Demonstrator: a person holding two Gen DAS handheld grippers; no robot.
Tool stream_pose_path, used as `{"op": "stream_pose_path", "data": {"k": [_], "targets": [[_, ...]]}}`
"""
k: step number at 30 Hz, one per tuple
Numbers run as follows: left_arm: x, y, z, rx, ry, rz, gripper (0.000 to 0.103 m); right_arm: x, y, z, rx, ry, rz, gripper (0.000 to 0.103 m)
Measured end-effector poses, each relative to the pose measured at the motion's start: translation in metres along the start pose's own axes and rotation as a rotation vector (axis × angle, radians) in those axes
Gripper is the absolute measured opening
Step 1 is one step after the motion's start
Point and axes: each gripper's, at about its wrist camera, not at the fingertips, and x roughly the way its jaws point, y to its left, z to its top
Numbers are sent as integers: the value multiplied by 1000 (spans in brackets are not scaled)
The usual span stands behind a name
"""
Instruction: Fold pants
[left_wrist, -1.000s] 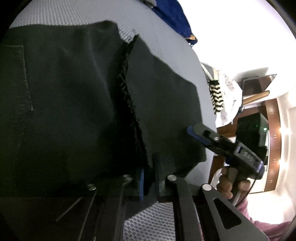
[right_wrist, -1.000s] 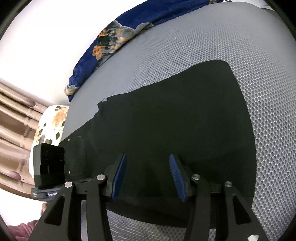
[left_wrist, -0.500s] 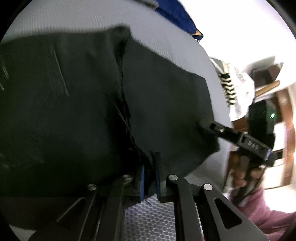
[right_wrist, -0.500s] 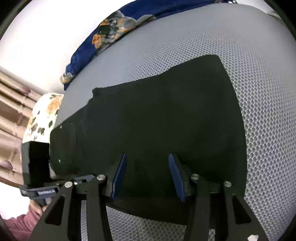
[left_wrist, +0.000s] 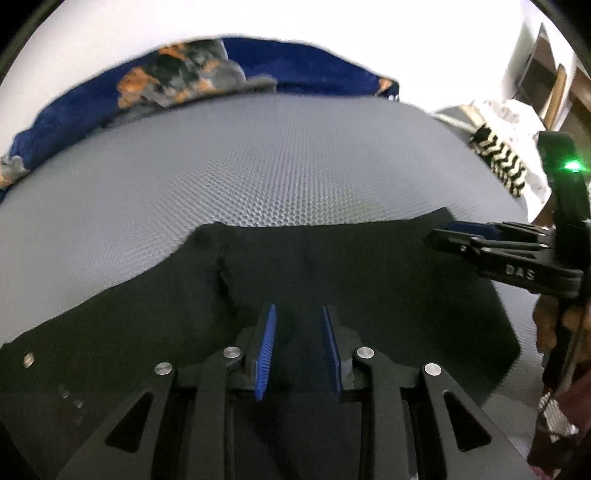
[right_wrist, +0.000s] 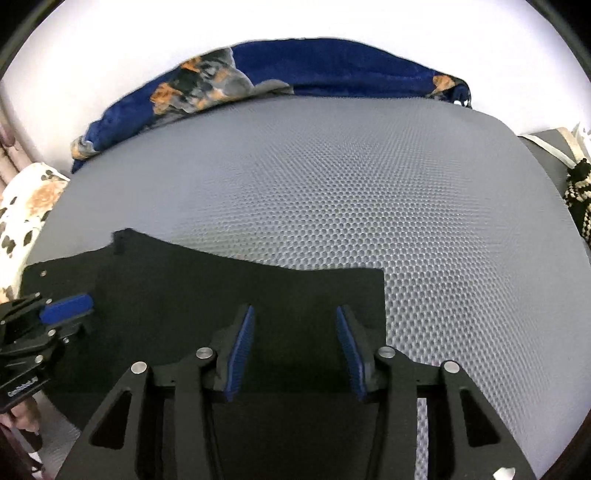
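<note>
Black pants lie flat on the grey honeycomb mat, along its near edge. They also show in the right wrist view. My left gripper is open and empty, just above the cloth near a frayed seam. My right gripper is open and empty over the pants' right end. In the left wrist view the right gripper reaches in from the right at the pants' far corner. In the right wrist view the left gripper shows at the left edge.
A blue patterned blanket lies along the mat's far edge. A spotted white cloth sits at the left. A black-and-white knitted item lies at the right, with dark wooden furniture behind.
My left gripper has opened and let go of the pants' edge. The lifted cloth now lies flat. Both views have swung to face the far edge of the mat.
</note>
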Motion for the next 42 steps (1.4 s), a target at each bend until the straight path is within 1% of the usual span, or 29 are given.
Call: {"op": "stream_pose_path", "data": {"k": [1,3,4,9,12,14,16,19,21,23,25,28,29,31,35,36,39,42], "targets": [[14,2,4,-12,34,13,27,6,-2,0,5,15,5,41],[17,1,6,-3,-2,22,27,10,-4,-1,14,17,10,41],[20,-1,8,8,10,35,27,11,-3,0,9,15,7,41],[17,2,11,-10,24,42,27,8,1,-2,-12,26,-1,41],[10,4,7,-25,28,58,27,2,5,-13,-9,53,24,41],[6,5,4,-32,30,76,33,-1,8,-23,-3,69,35,41],[1,7,0,-39,23,85,35,-6,15,-35,-22,78,30,41],[-11,11,-7,-58,9,99,36,-12,28,-50,-42,96,39,42],[-20,14,-11,-61,-6,132,36,-14,36,-57,-48,104,49,42],[-31,17,-18,-66,-21,154,37,-16,48,-63,-59,112,69,42],[-40,23,-24,-84,-34,158,37,-16,63,-68,-80,124,95,42],[-59,40,-38,-149,-50,155,38,-14,91,-74,-137,140,140,42],[-70,50,-46,-183,-65,154,38,-14,97,-75,-152,142,147,42],[-86,66,-57,-236,-88,153,40,-12,118,-77,-194,156,188,42],[-124,108,-92,-399,-142,149,47,-8,149,-79,-261,166,231,42],[-135,121,-104,-454,-160,144,48,-8,154,-78,-271,167,239,42],[-161,152,-136,-584,-197,138,49,-4,169,-78,-295,170,254,45],[-176,171,-166,-663,-220,144,49,-1,179,-74,-306,176,267,45]]}}
